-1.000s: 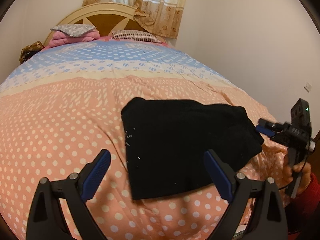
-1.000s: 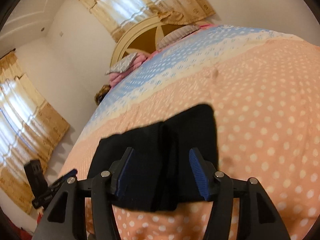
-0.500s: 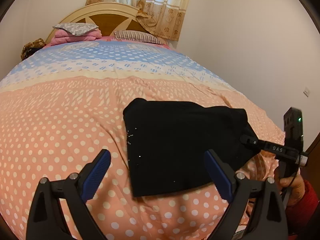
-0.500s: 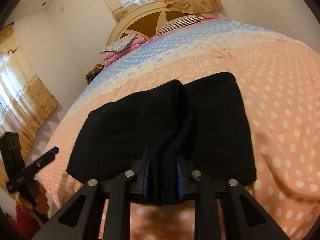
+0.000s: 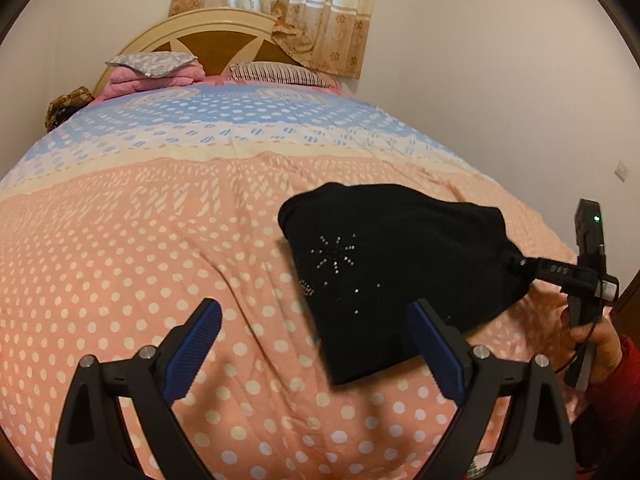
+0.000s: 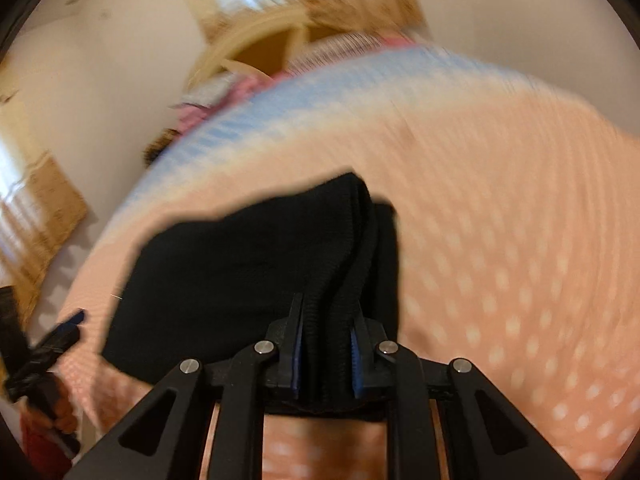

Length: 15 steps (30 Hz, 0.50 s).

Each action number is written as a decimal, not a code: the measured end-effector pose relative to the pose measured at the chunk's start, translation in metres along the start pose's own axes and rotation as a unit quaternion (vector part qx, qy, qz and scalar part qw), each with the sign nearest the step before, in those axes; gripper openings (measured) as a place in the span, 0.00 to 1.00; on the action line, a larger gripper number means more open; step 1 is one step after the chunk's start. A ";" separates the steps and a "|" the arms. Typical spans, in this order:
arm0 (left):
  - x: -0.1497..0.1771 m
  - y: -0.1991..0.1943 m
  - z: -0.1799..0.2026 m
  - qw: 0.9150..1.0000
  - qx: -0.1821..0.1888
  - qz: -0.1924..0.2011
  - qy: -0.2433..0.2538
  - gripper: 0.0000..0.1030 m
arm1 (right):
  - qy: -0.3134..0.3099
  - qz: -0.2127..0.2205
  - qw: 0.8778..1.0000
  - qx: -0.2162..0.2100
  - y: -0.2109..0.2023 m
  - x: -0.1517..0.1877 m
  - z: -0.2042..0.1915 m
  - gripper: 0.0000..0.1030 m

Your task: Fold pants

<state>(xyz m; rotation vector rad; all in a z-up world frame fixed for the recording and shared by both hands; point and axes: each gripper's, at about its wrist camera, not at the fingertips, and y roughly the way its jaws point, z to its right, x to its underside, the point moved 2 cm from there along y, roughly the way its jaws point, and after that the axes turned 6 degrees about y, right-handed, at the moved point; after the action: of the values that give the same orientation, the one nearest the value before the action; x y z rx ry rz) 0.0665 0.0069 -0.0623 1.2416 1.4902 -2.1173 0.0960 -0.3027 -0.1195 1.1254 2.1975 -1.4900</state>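
Change: black pants (image 5: 396, 264) have been dragged rightward and bunched at the gripped edge.
Right gripper (image 6: 325, 354): clamped on the pants' folded edge.
Left gripper (image 5: 316, 352): held wide apart, above the bedspread (image 5: 160, 240).
Pants: partly lifted off the bedspread.

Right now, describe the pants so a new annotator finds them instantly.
Start at the bed's polka-dot quilt, in its peach lower band, right of centre. The pants are the one black folded bundle there, its right end pinched in the right gripper. Small sparkly studs fanned across the dark fabric mark them out.
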 end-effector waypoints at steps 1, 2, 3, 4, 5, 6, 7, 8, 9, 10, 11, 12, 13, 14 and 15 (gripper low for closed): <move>0.000 0.001 0.001 1.000 -0.006 -0.002 0.004 0.94 | 0.012 0.013 1.000 -0.014 -0.002 0.002 0.004 0.19; 0.000 0.002 0.001 1.000 -0.011 -0.003 0.009 0.94 | 0.020 0.017 0.999 -0.024 -0.004 0.001 0.006 0.20; -0.001 0.002 0.001 1.000 -0.017 -0.002 0.013 0.94 | 0.020 0.016 0.999 -0.027 -0.007 0.000 0.005 0.24; -0.002 0.001 0.001 1.000 -0.023 0.001 0.018 0.94 | 0.018 0.012 0.999 -0.027 -0.010 -0.002 0.004 0.26; -0.004 0.000 0.000 0.999 -0.029 0.005 0.021 0.94 | 0.014 0.007 1.000 -0.021 -0.014 -0.004 0.002 0.27; -0.006 -0.001 -0.002 0.999 -0.037 0.011 0.025 0.94 | 0.012 0.006 1.000 -0.013 -0.017 -0.005 0.001 0.28; -0.011 -0.001 -0.004 0.999 -0.043 0.016 0.027 0.94 | 0.011 0.016 1.000 0.003 -0.026 -0.008 0.000 0.28; -0.017 0.000 -0.005 0.998 -0.050 0.022 0.030 0.94 | 0.004 0.037 0.999 0.019 -0.035 -0.009 -0.003 0.28; -0.024 0.001 -0.006 0.998 -0.052 0.027 0.032 0.94 | -0.011 0.067 0.997 0.037 -0.046 -0.011 -0.008 0.28; -0.030 0.002 -0.005 0.997 -0.054 0.034 0.036 0.94 | -0.034 0.102 0.993 0.050 -0.058 -0.014 -0.018 0.28; -0.038 0.004 -0.003 0.997 -0.057 0.043 0.039 0.94 | -0.061 0.129 0.988 0.052 -0.067 -0.018 -0.030 0.28; -0.049 0.008 0.001 0.996 -0.060 0.054 0.041 0.94 | -0.076 0.140 0.986 0.050 -0.070 -0.019 -0.039 0.28; -0.057 0.012 0.004 0.996 -0.060 0.061 0.040 0.94 | -0.097 0.145 0.984 0.046 -0.068 -0.023 -0.052 0.28; -0.065 0.019 0.007 0.996 -0.054 0.065 0.037 0.94 | -0.110 0.143 0.983 0.043 -0.063 -0.026 -0.062 0.28; -0.072 0.030 0.011 0.997 -0.043 0.060 0.031 0.94 | -0.119 0.138 0.983 0.036 -0.053 -0.030 -0.072 0.28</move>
<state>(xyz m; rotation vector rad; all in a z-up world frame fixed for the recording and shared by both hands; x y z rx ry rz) 0.1232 -0.0333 -0.0257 1.3409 1.4753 -1.9355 0.0927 -0.2632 -0.0341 1.1520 1.7629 -1.5036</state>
